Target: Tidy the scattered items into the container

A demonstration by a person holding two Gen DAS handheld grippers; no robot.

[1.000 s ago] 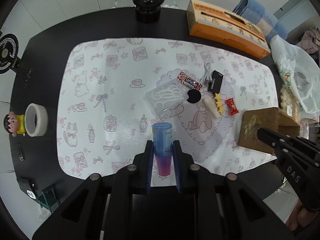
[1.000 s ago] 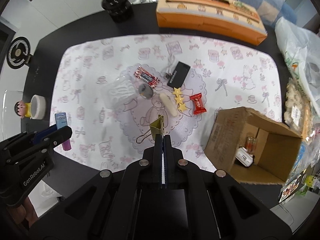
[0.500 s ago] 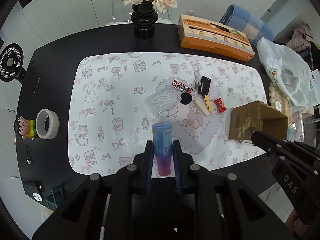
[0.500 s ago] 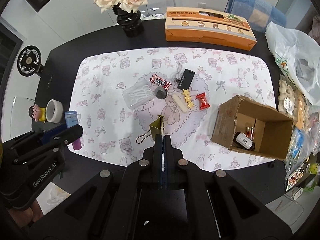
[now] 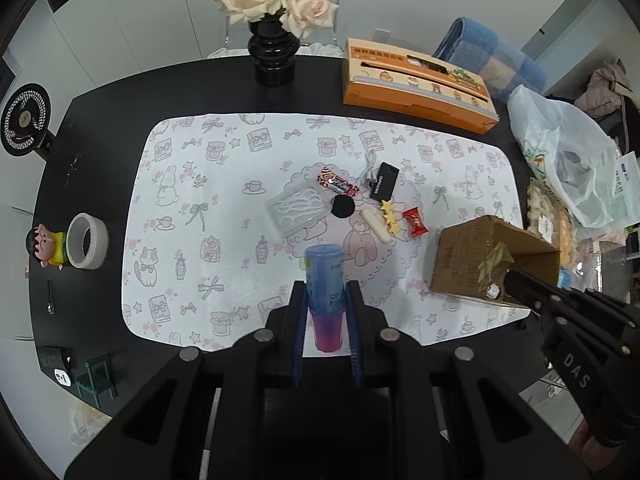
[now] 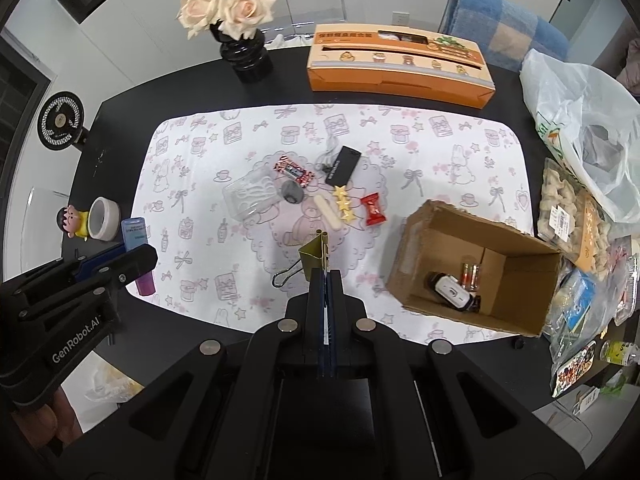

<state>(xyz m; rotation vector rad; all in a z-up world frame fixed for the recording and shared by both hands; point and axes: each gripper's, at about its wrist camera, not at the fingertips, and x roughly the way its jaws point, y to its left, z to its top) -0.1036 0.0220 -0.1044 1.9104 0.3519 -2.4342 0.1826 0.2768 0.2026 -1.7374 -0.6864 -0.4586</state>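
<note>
Both grippers have risen since a second ago, the table looking farther off. The left gripper (image 5: 325,312) hangs over the patterned mat's near edge, clamped on the blue-and-pink plastic tube (image 5: 325,280). The right gripper (image 6: 325,280) pinches the gold binder clip (image 6: 314,258), seemingly just left of the open cardboard box (image 6: 424,248).

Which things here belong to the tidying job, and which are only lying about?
Job:
- open brown cardboard box
- blue and pink plastic bottle in the left tongs
- gold metal binder clip in the right tongs
- red wrapped candy
- flat black rectangular device

Lying about:
- black vase of cream roses
- long orange carton
- white tape roll
</note>
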